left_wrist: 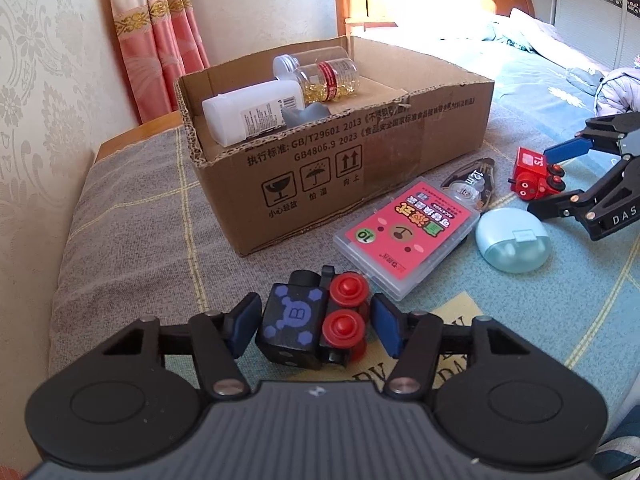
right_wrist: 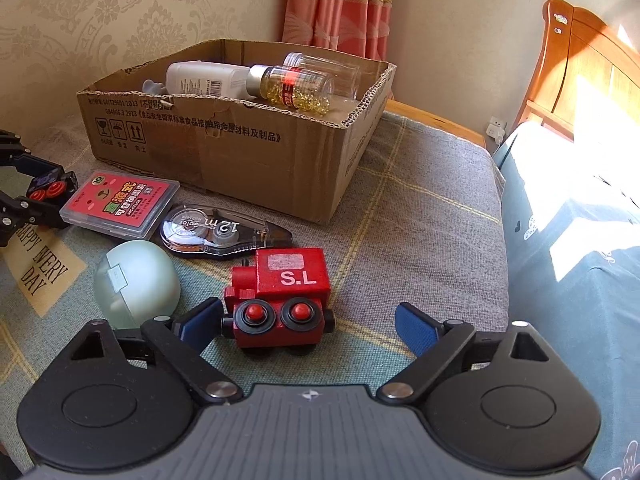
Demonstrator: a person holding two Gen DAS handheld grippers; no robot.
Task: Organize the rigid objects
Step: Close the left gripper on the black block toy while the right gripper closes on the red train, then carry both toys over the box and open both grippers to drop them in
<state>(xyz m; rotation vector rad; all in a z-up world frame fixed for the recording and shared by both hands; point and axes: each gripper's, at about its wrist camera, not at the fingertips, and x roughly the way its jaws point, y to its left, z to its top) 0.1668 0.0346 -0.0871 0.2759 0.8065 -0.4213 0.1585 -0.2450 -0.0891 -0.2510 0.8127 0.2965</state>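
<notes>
Closest to me, my left gripper [left_wrist: 314,322] has its blue pads drawn in on both sides of the black toy train [left_wrist: 308,320]; the left pad touches the black block, the right pad sits just at the red wheels, and I cannot tell whether it presses. The toy rests on the bedspread [left_wrist: 132,240].

My right gripper [right_wrist: 308,322] stands wider: its left pad touches the end of the red toy train [right_wrist: 280,296], while the right pad is clear of it, so nothing is gripped.

Just beyond lie the pale blue earbud case [left_wrist: 512,240], the pink card case [left_wrist: 408,236] and the correction tape [right_wrist: 224,232], close together on the cover.

Farther back sits the cardboard box [left_wrist: 340,168], open at the top. Inside I see a white bottle [left_wrist: 252,114] lying on its side, a clear bottle of yellow capsules [left_wrist: 328,80] and an empty clear jar [right_wrist: 324,70].

Behind everything hang pink curtains [left_wrist: 156,32], beside a wooden headboard [right_wrist: 580,60].
</notes>
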